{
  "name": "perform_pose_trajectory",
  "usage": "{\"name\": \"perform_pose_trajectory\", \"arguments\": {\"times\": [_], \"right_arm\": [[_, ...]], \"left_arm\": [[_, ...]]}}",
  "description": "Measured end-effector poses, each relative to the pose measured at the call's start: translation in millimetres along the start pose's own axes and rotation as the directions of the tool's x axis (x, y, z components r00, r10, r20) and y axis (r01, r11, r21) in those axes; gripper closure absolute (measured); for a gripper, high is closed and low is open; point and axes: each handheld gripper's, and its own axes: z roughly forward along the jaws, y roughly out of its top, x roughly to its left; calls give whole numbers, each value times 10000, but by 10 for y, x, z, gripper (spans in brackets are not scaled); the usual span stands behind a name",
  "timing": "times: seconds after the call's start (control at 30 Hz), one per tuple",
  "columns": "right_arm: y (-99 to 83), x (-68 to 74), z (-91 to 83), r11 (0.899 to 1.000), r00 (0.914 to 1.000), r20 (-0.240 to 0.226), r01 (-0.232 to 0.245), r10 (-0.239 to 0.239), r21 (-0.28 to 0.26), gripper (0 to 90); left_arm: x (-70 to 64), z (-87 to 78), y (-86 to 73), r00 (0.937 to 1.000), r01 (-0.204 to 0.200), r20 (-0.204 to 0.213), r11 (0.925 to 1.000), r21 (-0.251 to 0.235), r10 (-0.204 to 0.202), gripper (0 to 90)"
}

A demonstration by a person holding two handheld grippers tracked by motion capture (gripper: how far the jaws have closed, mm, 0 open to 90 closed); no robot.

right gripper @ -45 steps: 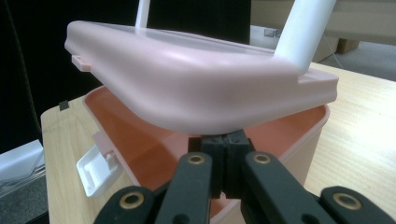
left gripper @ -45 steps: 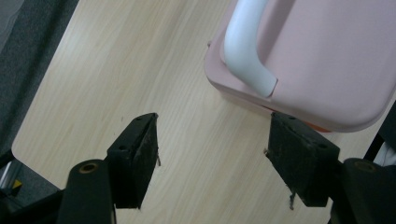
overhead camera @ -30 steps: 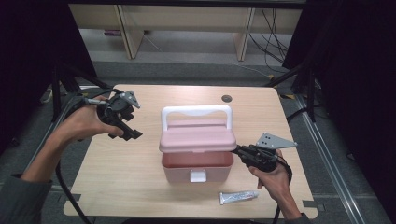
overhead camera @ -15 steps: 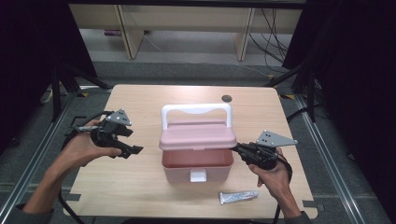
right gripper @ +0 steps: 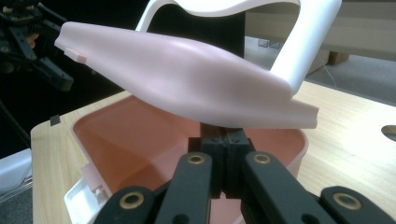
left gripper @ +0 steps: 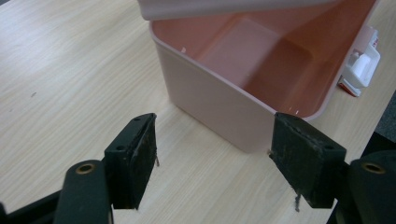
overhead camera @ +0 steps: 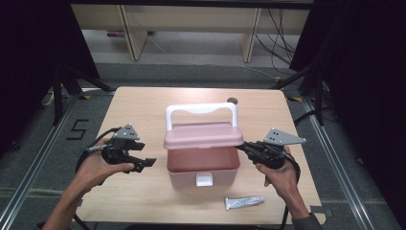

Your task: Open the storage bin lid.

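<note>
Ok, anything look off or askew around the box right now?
Nothing damaged or spilled. The lid is propped partly open on the shut right tool; the box is bare inside, and the tube lies in front.

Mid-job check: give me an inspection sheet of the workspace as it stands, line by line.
Surface: light wooden table with a round hole near the far edge.
Job's things: pink box with its lid raised, inside bare; white handle upright, white latch in front.
Clutter: silver tube lying near the front edge.
Grippers: right gripper with jaws together under the lid's edge; left gripper open beside the box, apart from it.
Cables: black cable looping from the left gripper; loose wires on the far floor.
Surroundings: dark curtains, wooden shelving legs behind.
</note>
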Motion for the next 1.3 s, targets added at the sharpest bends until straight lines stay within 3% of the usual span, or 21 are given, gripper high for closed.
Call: {"name": "perform_pose_trajectory", "arguments": {"times": [0.07, 0.1, 0.17, 0.3, 0.6, 0.73, 0.77, 0.83, 0.93, 1.1, 1.17, 1.3], "right_arm": [[15, 5, -1, 10000, 10000, 20, -86, 86, 35, 900], [44, -25, 4, 9999, 9998, 72, 166, -166, 13, 900], [58, -21, 17, 10000, 10000, -76, -57, 57, -2, 900], [81, -27, 17, 10000, 10000, -13, -20, 20, -3, 900], [100, -37, 25, 10000, 10000, -23, -92, 92, -11, 900], [110, -23, 27, 9998, 9997, 51, -219, 219, -7, 900], [119, -49, 39, 9998, 9999, 98, 127, -125, -165, 900], [122, -58, 40, 9996, 9997, 120, 198, -196, -180, 900], [123, -61, 40, 9997, 9997, 132, 186, -183, -166, 900], [127, -54, 42, 9998, 10000, 83, -2, 4, -174, 900], [139, -76, 44, 9997, 9998, 120, 139, -137, -175, 900], [164, -89, 48, 9999, 10000, 53, -33, 34, -155, 900]], "left_arm": [[-18, 31, 3, 10000, 8, 69, 10000, -54, -8, 311], [-36, 55, 7, 9999, 144, 80, 9997, -202, -142, 312], [-39, 64, 10, 9998, 157, 92, 9993, -329, -154, 316], [-57, 117, -15, 9985, 543, 3, 9962, -686, -544, 322], [-65, 298, -74, 9922, 1228, 341, 9877, -965, -1201, 342], [-85, 342, -59, 9904, 1336, 493, 9860, -999, -1293, 356], [-108, 371, -36, 9901, 1359, 503, 9857, -1000, -1314, 359], [-123, 409, -16, 9876, 1506, 614, 9829, -1058, -1447, 370], [-130, 476, 6, 9895, 1391, 521, 9862, -892, -1349, 375], [-141, 572, 6, 9893, 1408, 522, 9857, -929, -1364, 459], [-144, 594, -5, 9891, 1381, 660, 9856, -981, -1320, 501], [-158, 606, -8, 9895, 1361, 628, 9860, -958, -1305, 511]]}}
